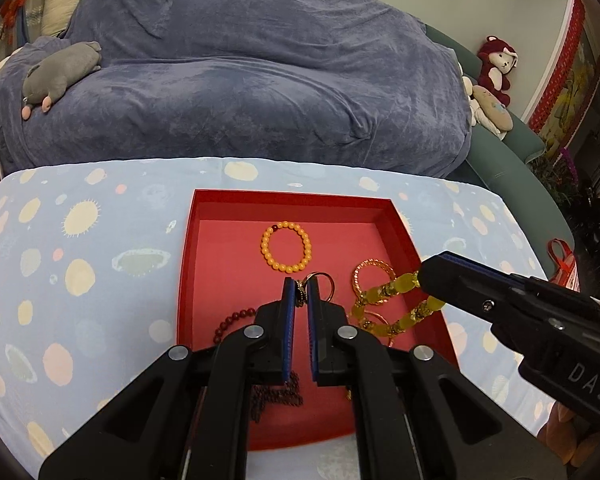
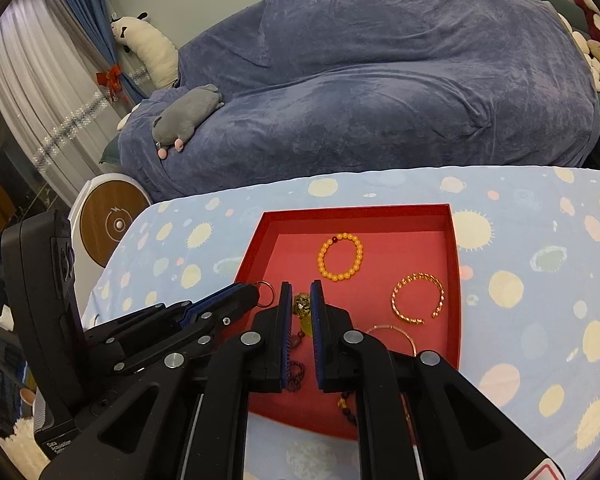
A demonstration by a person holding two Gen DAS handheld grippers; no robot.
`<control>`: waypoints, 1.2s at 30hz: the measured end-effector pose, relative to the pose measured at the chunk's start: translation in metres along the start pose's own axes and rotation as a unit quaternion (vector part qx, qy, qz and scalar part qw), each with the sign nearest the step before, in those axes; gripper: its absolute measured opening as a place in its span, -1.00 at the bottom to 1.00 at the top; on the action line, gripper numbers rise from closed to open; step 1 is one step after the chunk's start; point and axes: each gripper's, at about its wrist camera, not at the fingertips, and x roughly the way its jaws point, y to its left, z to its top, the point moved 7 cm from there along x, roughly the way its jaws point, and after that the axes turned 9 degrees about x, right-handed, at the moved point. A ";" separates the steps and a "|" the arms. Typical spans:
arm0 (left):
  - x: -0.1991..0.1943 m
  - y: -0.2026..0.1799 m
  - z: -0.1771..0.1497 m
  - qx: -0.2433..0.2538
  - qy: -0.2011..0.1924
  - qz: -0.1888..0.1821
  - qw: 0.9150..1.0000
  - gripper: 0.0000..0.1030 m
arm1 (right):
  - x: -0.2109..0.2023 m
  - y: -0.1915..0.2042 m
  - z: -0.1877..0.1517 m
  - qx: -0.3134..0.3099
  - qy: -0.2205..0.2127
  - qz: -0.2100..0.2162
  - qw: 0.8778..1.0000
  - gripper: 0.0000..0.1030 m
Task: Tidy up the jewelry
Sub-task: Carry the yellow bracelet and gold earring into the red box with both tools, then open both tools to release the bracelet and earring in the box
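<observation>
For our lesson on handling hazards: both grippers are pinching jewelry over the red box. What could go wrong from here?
1. The yellow bead strand in the right fingers seems to lie across the gold bangle; lifting may drag it.
2. The dark chain dangling from the left fingers could snag the dark red beads.

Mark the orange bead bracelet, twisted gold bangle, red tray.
orange bead bracelet (image 1: 286,247), left wrist view, near-side beads
twisted gold bangle (image 2: 418,279), right wrist view, far arc
red tray (image 2: 356,213), right wrist view, far wall

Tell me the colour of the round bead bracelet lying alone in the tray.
Orange-yellow bead bracelet with one dark red bead, clearest in right wrist view.
</observation>
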 end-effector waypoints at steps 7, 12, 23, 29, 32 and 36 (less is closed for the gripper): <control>0.054 0.022 0.009 -0.005 0.037 0.012 0.999 -0.88 | 0.067 -0.031 0.009 0.031 0.044 -0.021 0.998 -0.82; 0.072 0.032 0.006 -0.007 0.049 0.032 0.998 -0.87 | 0.077 -0.047 0.010 0.025 0.038 -0.049 0.998 -0.73; 0.026 0.037 -0.005 -0.021 0.015 0.054 0.998 -0.32 | 0.024 -0.045 0.005 -0.004 -0.009 -0.066 0.998 -0.41; -0.009 0.024 -0.023 -0.019 0.004 0.054 0.998 -0.32 | -0.005 -0.041 -0.023 -0.010 -0.012 -0.070 0.997 -0.41; -0.022 0.016 -0.035 -0.018 0.006 0.053 0.998 -0.32 | -0.017 -0.042 -0.037 -0.007 -0.008 -0.072 0.997 -0.41; -0.037 0.007 -0.056 -0.018 0.012 0.052 0.998 -0.32 | -0.033 -0.044 -0.059 -0.011 -0.005 -0.083 0.996 -0.41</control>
